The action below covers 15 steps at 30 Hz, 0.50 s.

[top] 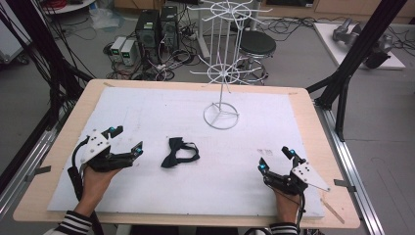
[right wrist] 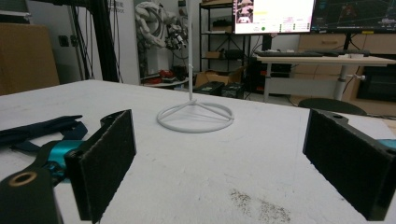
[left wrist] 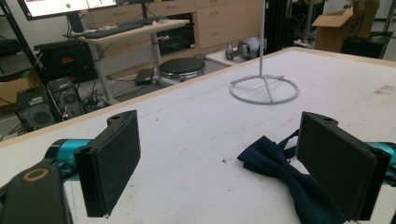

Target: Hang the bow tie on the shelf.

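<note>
The bow tie lies flat on the white mat at the centre of the high view, slightly left of the middle, with its strap looped to the right. No gripper touches it. The wire display stand stands upright in the upper centre of the frame, well apart from the bow tie, and its hooks carry nothing.

The left gripper rests at the lower left of the frame, near the bow tie, with its fingers apart. In the left gripper view the bow tie sits at the lower right, partly behind the right-hand finger. The right gripper rests at the lower right of the high view, well apart from the bow tie, its fingers also apart and holding nothing.

Judgement: the work is at its start. Nothing is grasped or lifted. The remaining steps appear to be: close on the bow tie, lift it off the worktop, and hang it on the stand.
</note>
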Motion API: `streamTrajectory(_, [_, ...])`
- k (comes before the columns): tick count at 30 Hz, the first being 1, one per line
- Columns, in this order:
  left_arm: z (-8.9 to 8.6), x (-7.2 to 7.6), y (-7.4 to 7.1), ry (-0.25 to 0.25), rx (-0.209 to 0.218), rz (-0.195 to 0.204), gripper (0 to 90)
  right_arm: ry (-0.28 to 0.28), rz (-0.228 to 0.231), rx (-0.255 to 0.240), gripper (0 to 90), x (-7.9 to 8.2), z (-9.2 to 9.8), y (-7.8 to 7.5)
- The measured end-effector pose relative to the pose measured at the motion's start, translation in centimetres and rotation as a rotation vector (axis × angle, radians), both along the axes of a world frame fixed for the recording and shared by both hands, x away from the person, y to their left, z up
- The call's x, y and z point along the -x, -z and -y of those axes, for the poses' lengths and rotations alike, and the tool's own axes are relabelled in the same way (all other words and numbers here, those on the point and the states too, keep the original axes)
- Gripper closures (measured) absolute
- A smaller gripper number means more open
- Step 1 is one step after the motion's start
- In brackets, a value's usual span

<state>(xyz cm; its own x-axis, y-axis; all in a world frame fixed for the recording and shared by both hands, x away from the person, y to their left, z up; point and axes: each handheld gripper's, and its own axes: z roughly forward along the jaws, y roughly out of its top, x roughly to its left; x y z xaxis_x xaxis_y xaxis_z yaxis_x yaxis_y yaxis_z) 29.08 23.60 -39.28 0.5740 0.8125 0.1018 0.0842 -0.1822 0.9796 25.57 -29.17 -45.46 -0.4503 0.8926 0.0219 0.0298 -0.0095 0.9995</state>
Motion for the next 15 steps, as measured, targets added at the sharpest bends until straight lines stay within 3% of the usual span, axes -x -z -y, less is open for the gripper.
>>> streamTrajectory(15, [4.1, -1.3, -1.7, 0.041, -0.079, -0.102, 14.5, 0.002, -0.002, -0.006, 8.6, 0.0, 0.0, 0.0])
